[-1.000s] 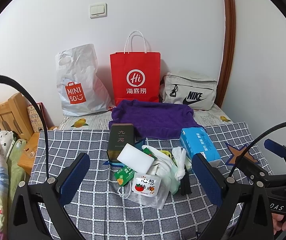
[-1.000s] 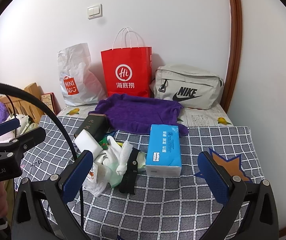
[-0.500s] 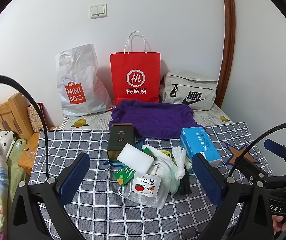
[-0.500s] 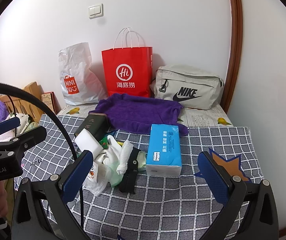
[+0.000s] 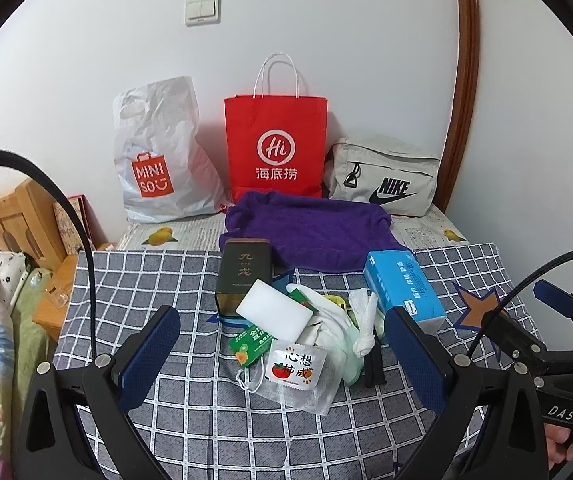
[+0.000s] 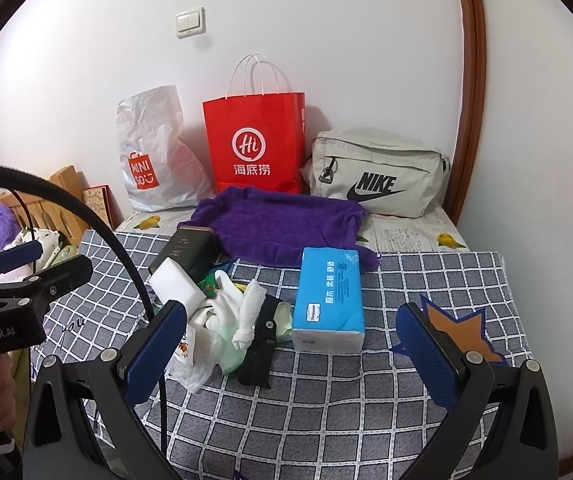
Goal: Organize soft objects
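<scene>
A desk (image 5: 166,276) covered by a grey checked cloth is seen against a white wall, and three containers are lined up at its far edge: a white plastic bag (image 5: 162,156) on the left, a red paper bag (image 5: 276,148) in the middle and a beige zipped bag (image 5: 384,178) on the right; what is inside them cannot be told. A purple towel (image 5: 310,234) is spread just in front of the red paper bag. A blue tissue pack (image 6: 330,296) is laid flat beside a heap of small things at the middle of the desk. In that heap a dark tin (image 5: 243,272) is found at the back, a white sponge (image 5: 274,310) is propped against it, white gloves (image 5: 332,316) are bunched to its right, and a clear pouch (image 5: 296,376) with a tomato label is laid in front. The left gripper (image 5: 282,364) is held spread wide above the near edge, nothing between its fingers. The right gripper (image 6: 292,352) is likewise held spread and empty.
</scene>
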{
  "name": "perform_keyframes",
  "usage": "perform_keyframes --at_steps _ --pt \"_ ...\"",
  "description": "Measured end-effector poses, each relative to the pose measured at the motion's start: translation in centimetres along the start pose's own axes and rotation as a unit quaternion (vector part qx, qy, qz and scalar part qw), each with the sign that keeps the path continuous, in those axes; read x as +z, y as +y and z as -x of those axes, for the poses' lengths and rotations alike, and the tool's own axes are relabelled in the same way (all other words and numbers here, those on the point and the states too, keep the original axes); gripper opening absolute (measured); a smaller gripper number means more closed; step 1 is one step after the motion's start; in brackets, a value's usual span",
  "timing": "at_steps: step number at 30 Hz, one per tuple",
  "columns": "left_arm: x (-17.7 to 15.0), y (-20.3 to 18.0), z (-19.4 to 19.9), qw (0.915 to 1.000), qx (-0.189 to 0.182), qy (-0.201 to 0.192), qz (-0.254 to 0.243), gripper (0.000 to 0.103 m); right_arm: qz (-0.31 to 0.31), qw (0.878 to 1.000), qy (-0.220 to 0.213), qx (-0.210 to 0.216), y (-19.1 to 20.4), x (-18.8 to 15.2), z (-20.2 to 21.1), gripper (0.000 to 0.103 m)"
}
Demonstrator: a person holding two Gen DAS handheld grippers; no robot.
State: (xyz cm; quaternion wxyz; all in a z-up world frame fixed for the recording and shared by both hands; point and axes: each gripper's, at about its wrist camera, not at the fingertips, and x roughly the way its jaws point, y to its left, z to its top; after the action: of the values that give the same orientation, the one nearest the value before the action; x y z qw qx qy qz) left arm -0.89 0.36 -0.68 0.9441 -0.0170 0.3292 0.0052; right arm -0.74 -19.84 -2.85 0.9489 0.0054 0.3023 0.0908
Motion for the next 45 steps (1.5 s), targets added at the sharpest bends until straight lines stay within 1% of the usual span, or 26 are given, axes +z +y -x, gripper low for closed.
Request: perform_keyframes --at_steps 3,7,12,15,17,21,22,23,27,28,30,32,34,36,39,42,45 --pt "-0.3 0.4 -0.9 1.0 -0.002 0.008 0.001 0.103 0.003 1.0 0.002 0.0 -0.1 -0.1 -0.5 0.103" --pt "-0.9 1.2 -2.8 0.9994 -0.003 0.032 0.007 0.103 0.002 1.0 0.022 -0.009 -0.5 -0.8 -2.3 0.103" --pt "-1.9 2.7 -5.3 0.998 0.013 0.057 0.023 0.103 0.001 0.999 0.045 0.012 -0.6 -2.2 -5.9 0.099" --pt "-2.4 4.0 -6.8 0.9966 0.018 0.071 0.038 0.103 0.019 0.997 0.058 0.036 0.3 -3.2 -8.2 0.092" --pt "-2.6 4.5 -7.5 0.996 0.022 0.075 0.044 0.103 0.028 0.996 0.068 0.05 0.9 -3.8 -9.8 0.083" --pt "-3.5 5.6 -9.5 0.9946 0.036 0.085 0.047 0.103 0.026 0.991 0.103 0.077 1.6 -5.0 -13.4 0.073" --pt "-3.6 5.9 -9.9 0.9942 0.037 0.088 0.048 0.103 0.023 0.99 0.108 0.083 1.7 -5.1 -14.1 0.068" --pt "-3.8 6.2 -10.3 0.9935 0.038 0.094 0.051 0.103 0.019 0.99 0.112 0.089 1.8 -5.2 -14.7 0.066" --pt "-4.3 7.5 -12.1 0.9908 0.04 0.11 0.068 0.103 0.01 0.987 0.118 0.111 2.4 -5.3 -16.3 0.066" --pt "-4.3 7.7 -12.5 0.9904 0.038 0.113 0.071 0.103 0.012 0.986 0.121 0.115 2.7 -5.3 -16.7 0.064" --pt "-4.4 8.0 -13.0 0.9901 0.031 0.114 0.075 0.103 0.017 0.985 0.126 0.118 3.0 -5.3 -17.4 0.054" --pt "-4.4 8.0 -13.5 0.9903 0.021 0.114 0.077 0.103 0.02 0.983 0.136 0.124 3.3 -5.5 -18.2 0.033" --pt "-4.4 7.9 -13.9 0.9905 0.008 0.112 0.079 0.102 0.023 0.981 0.141 0.128 3.3 -5.8 -18.7 0.026" --pt "-4.3 7.6 -14.4 0.9906 -0.012 0.111 0.08 0.103 0.026 0.982 0.133 0.135 3.1 -5.9 -18.6 0.023" --pt "-4.0 7.0 -15.3 0.9891 -0.037 0.116 0.083 0.103 0.011 0.979 0.135 0.149 2.4 -5.8 -18.3 0.022" --pt "-3.4 6.0 -16.0 0.987 -0.06 0.125 0.081 0.103 0.006 0.979 0.134 0.154 1.8 -5.6 -17.4 0.022" --pt "-2.8 5.1 -17.3 0.9842 -0.063 0.144 0.082 0.103 0.011 0.98 0.126 0.152 1.3 -5.0 -16.4 0.022"
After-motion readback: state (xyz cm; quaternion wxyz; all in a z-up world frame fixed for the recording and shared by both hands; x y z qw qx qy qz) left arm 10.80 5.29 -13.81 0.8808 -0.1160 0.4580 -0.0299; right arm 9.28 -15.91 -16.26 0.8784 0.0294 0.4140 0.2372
